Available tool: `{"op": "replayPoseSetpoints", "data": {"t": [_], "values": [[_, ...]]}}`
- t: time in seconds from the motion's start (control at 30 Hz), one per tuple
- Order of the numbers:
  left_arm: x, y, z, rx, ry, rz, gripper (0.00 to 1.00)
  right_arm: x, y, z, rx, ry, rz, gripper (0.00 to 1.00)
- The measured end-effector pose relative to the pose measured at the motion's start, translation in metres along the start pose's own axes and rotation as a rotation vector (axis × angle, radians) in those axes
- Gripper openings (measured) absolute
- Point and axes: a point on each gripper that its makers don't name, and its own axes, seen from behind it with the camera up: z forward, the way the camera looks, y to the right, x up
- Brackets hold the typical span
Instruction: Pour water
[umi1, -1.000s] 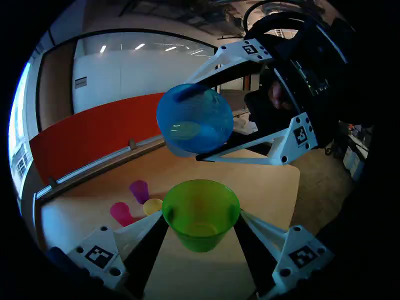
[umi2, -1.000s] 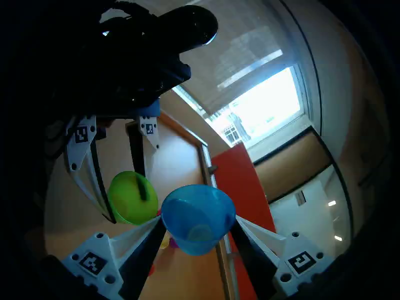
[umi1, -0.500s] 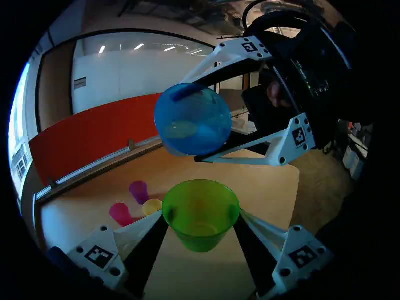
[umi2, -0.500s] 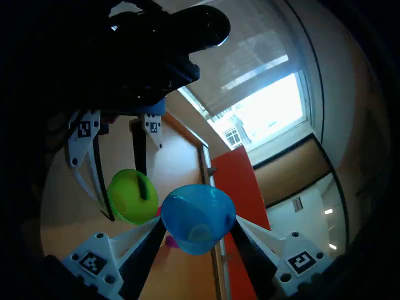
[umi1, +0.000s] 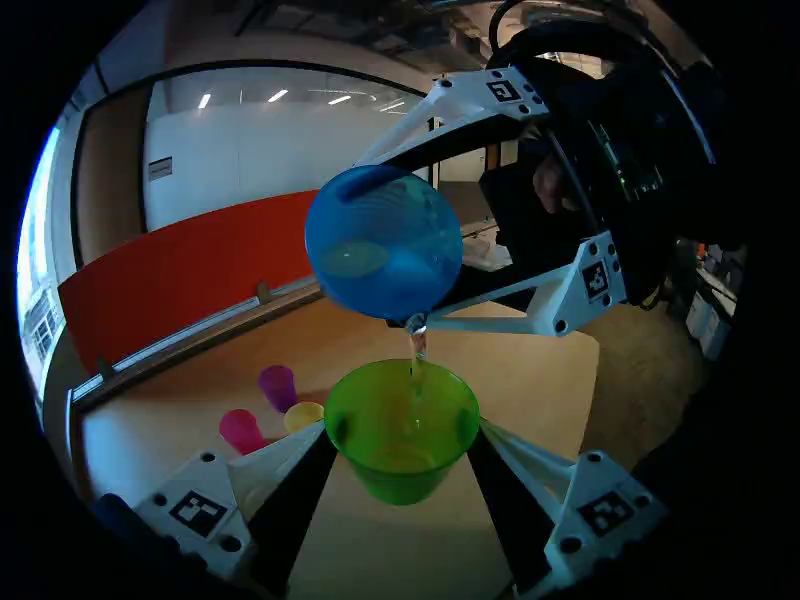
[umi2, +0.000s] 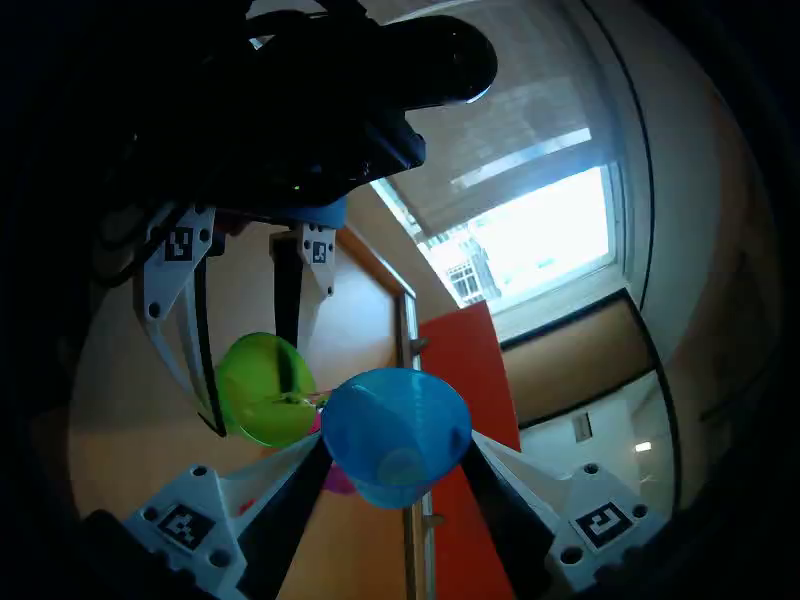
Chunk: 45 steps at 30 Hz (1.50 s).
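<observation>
The left gripper grasps the green cup in its fingers, and the right gripper grasps the tilted blue cup, with water falling between them. In the left gripper view, a pink cup, a purple cup and a yellow cup stand on the counter behind.

Water's finally coming out: a thin stream now runs off the low lip of the blue cup and drops straight into the green cup right below it. A second ago and half a second ago that lip was dry. The blue cup has also tipped a bit further over since then.
</observation>
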Motion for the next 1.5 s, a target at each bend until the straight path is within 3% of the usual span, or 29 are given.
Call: {"op": "replayPoseSetpoints", "data": {"t": [1.5], "values": [[-0.0019, 0.0022, 0.0018, -0.002, -0.005, 0.008, 0.85, 0.0058, 0.009, -0.007, -0.029, -0.001, -0.104, 0.89]]}}
